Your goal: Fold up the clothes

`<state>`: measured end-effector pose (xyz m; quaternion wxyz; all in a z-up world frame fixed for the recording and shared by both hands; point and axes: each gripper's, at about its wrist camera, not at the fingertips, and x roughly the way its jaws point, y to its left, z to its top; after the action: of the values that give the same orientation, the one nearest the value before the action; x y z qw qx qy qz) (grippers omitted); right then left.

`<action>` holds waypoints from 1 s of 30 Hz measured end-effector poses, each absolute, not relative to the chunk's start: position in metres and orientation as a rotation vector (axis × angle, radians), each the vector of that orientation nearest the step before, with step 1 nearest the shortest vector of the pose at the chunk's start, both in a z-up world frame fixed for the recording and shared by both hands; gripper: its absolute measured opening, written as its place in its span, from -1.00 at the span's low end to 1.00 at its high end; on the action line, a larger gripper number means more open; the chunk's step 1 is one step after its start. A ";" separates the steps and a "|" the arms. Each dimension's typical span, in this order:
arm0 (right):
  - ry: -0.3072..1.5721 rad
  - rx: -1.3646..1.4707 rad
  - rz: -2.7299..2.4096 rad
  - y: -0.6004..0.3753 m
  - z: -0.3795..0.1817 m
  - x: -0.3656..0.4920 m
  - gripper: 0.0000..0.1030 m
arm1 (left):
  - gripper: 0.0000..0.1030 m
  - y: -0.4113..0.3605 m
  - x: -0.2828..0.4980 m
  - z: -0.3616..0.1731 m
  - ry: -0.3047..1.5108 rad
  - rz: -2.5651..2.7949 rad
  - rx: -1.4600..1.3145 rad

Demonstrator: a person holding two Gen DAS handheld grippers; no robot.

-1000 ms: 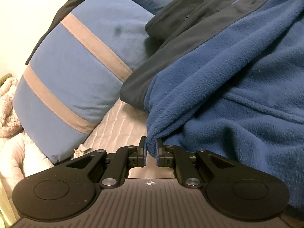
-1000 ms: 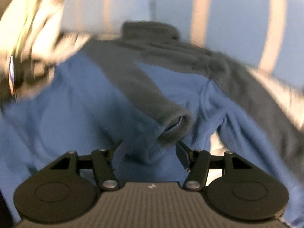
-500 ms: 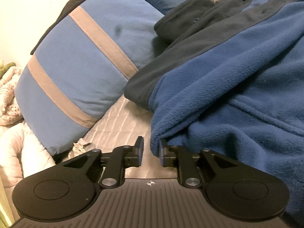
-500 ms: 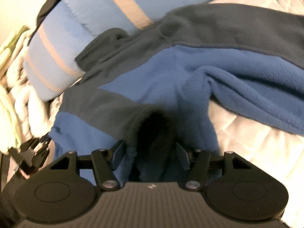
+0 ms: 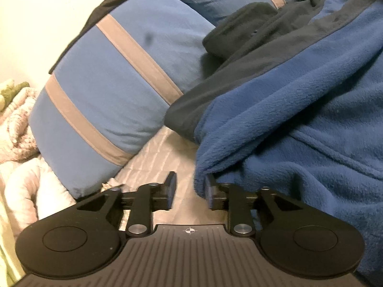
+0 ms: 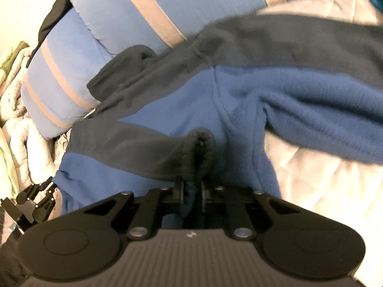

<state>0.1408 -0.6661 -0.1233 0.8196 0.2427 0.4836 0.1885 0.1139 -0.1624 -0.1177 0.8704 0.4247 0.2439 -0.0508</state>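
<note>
Now right claw [image 6: 192, 197] closing, pinching fleece cuff [image 6: 199, 154], left claw [image 5: 189, 191] opening

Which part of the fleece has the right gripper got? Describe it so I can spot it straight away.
Find the blue striped pillows on the bed; the blue fleece jacket lies spread before them. The right gripper has just closed on its sleeve cuff, the dark grey rolled tube end, unlike the flat blue body around it.

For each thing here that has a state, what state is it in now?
Left tongs: open, have just been opening, fleece edge against one pad.
Right tongs: shut on the dark cuff, just closed.
Fleece jacket: spread out, crumpled, unfolded.
Striped pillows: lying beside the jacket.
</note>
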 end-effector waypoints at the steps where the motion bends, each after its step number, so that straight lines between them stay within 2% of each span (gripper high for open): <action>1: 1.022 0.503 0.400 -0.668 -0.118 0.140 -0.75 | -0.32 -0.162 0.113 -0.116 0.500 -0.109 0.885; 3: 1.012 0.483 0.393 -0.671 -0.109 0.139 -0.75 | -0.28 -0.162 0.112 -0.114 0.495 -0.120 0.875; 5: 1.020 0.467 0.383 -0.673 -0.105 0.138 -0.75 | -0.11 -0.161 0.113 -0.115 0.495 -0.119 0.872; 11: 1.059 0.422 0.357 -0.668 -0.112 0.134 -0.75 | 0.17 -0.156 0.115 -0.118 0.510 -0.094 0.840; 16: 1.065 0.375 0.332 -0.663 -0.114 0.136 -0.70 | 0.22 -0.140 0.113 -0.110 0.566 -0.089 0.716; 19: 1.073 0.329 0.310 -0.659 -0.112 0.137 -0.53 | 0.21 -0.124 0.110 -0.105 0.586 -0.076 0.620; 21: 1.080 0.290 0.294 -0.657 -0.111 0.137 -0.07 | 0.21 -0.112 0.108 -0.101 0.591 -0.067 0.543; 22: 1.083 0.272 0.286 -0.657 -0.110 0.137 0.01 | 0.21 -0.106 0.108 -0.099 0.593 -0.062 0.505; 23: 1.084 0.254 0.279 -0.657 -0.109 0.137 0.18 | 0.21 -0.099 0.108 -0.095 0.595 -0.062 0.443; 29: 1.036 0.114 0.249 -0.652 -0.085 0.125 0.53 | 0.21 -0.045 0.142 -0.087 0.700 -0.182 -0.218; 30: 1.013 0.068 0.240 -0.648 -0.078 0.122 0.55 | 0.21 -0.041 0.147 -0.091 0.712 -0.197 -0.289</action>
<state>0.1216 -0.6483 -0.0779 0.8670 0.0324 0.4838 0.1148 0.1470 -0.0409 -0.0906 0.9223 -0.1409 0.3467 -0.0961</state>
